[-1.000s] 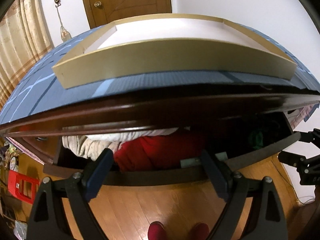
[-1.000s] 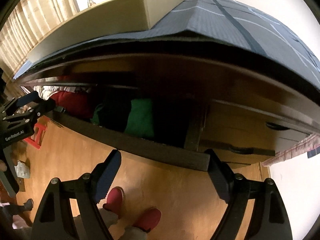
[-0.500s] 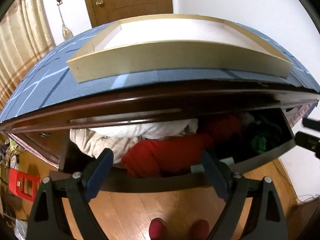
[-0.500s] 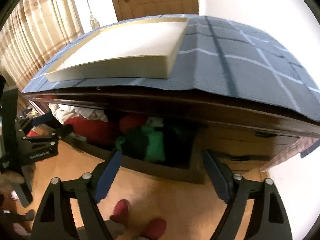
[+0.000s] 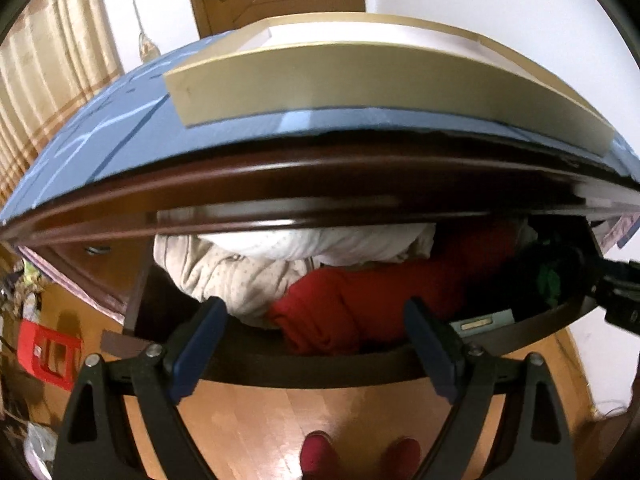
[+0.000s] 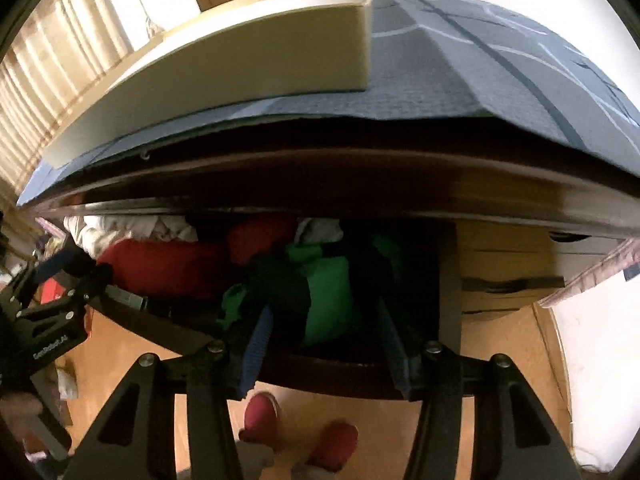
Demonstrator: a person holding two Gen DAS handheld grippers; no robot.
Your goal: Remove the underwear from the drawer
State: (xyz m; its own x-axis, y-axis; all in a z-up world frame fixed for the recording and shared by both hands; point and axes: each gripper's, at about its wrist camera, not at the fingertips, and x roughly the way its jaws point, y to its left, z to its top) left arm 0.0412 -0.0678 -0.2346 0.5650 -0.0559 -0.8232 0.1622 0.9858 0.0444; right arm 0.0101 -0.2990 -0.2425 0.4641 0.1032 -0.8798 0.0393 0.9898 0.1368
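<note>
My right hand-held gripper (image 6: pixel 324 340) is open over the green underwear (image 6: pixel 326 292) in the drawer (image 6: pixel 320 372); I'd push deeper before closing. My left hand-held gripper (image 5: pixel 316 344) hangs open.

Drawer (image 5: pixel 360 368) interior: rear part hidden under the dresser's overhanging dark edge (image 5: pixel 320 184).
Green-and-black clothing (image 6: pixel 320 292): blurred, folds run together (garment type cannot be told).
Right tool (image 6: pixel 326 322): fingertips dark against the clothing, contact unclear.
Red shoes (image 6: pixel 300 432): blurred, partly cut off.
</note>
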